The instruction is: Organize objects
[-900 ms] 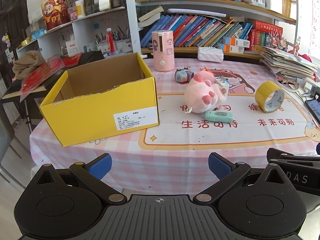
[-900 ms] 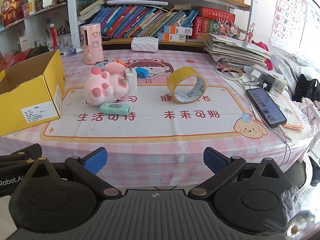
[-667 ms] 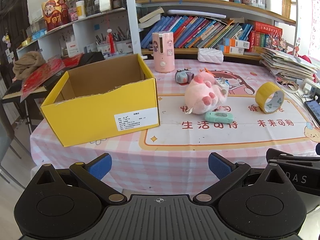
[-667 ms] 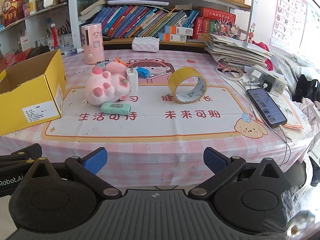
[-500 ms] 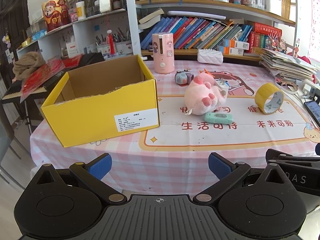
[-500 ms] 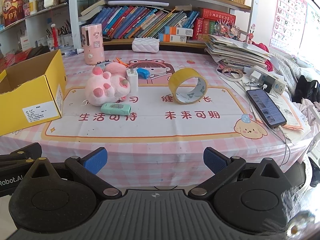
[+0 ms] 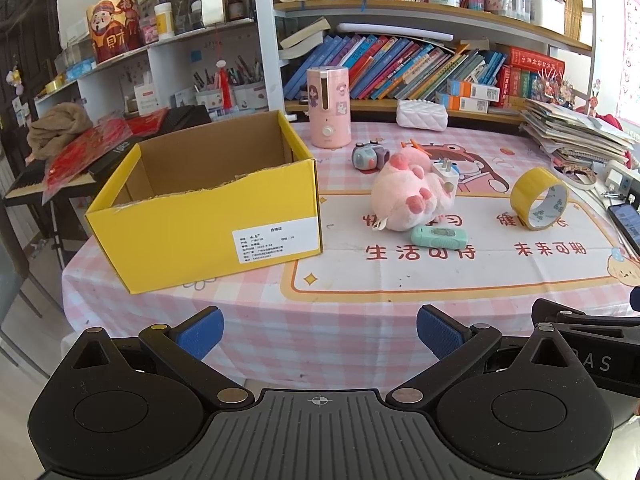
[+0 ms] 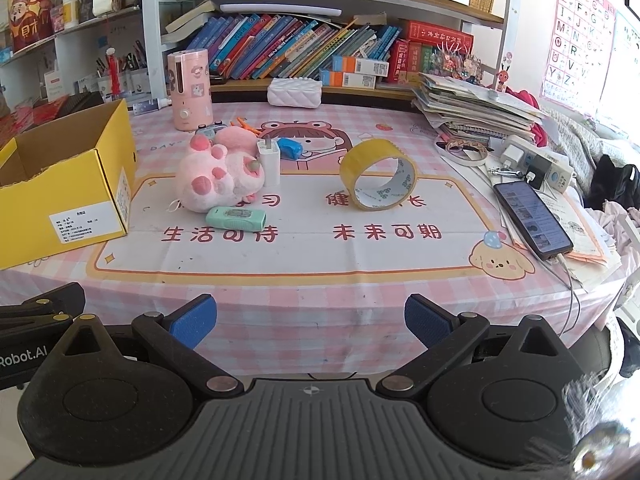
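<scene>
An open yellow cardboard box point(image 7: 208, 216) point(image 8: 68, 184) stands on the table's left side, with nothing visible inside. Right of it lie a pink plush toy point(image 7: 408, 196) point(image 8: 220, 176), a mint-green case point(image 7: 438, 237) point(image 8: 236, 217), a white charger plug point(image 7: 446, 174) point(image 8: 269, 158), a small grey toy camera point(image 7: 368, 157) and a blue object point(image 8: 290, 148). A yellow tape roll point(image 7: 538, 198) point(image 8: 378, 180) stands on edge further right. My left gripper point(image 7: 318, 330) and right gripper point(image 8: 310, 320) hang open before the table's near edge, nothing between the blue pads.
A pink humidifier point(image 7: 329, 108) and a white quilted pouch point(image 8: 295, 92) stand at the back. Stacked papers point(image 8: 476, 112), a power strip point(image 8: 536, 164) and a phone on a cable point(image 8: 532, 216) fill the right side. Bookshelves rise behind the pink checked tablecloth point(image 8: 304, 280).
Both views have tilted up very slightly, so the table's objects sit a little lower in frame. Both grippers stay open and nothing on the table has moved.
</scene>
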The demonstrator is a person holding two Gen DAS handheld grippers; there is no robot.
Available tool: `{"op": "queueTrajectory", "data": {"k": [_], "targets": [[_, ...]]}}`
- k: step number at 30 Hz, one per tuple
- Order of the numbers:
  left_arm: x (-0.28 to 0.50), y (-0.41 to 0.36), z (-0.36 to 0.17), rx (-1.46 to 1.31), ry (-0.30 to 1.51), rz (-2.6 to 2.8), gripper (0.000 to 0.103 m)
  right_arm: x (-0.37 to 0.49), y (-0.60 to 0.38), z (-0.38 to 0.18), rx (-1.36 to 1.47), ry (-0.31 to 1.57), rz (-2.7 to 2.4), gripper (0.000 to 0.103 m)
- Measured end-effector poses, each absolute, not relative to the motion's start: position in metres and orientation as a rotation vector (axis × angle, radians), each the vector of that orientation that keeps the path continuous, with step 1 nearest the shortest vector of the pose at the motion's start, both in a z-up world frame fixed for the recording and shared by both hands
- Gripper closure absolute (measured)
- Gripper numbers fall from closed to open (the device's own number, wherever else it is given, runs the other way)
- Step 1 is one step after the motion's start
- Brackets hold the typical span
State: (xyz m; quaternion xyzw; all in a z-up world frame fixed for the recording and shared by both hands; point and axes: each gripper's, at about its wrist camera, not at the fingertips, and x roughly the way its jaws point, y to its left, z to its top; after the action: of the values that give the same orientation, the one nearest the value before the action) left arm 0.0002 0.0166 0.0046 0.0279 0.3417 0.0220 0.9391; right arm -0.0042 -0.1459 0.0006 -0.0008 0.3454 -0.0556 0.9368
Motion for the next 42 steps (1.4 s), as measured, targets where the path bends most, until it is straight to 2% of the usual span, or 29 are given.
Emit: {"op": "queueTrajectory", "data": {"k": [23, 42], "targets": [[0.014, 0.003, 0.002, 0.051, 0.712, 0.019, 0.0, 0.004, -0.159, -0.002, 0.002, 0.739, -0.13, 0.002], [0.061, -0.022, -0.003, 0.014, 0.737, 0.063, 0.0, 0.057, -0.194, -0.006, -0.015, 0.749, -0.094, 0.002]]}}
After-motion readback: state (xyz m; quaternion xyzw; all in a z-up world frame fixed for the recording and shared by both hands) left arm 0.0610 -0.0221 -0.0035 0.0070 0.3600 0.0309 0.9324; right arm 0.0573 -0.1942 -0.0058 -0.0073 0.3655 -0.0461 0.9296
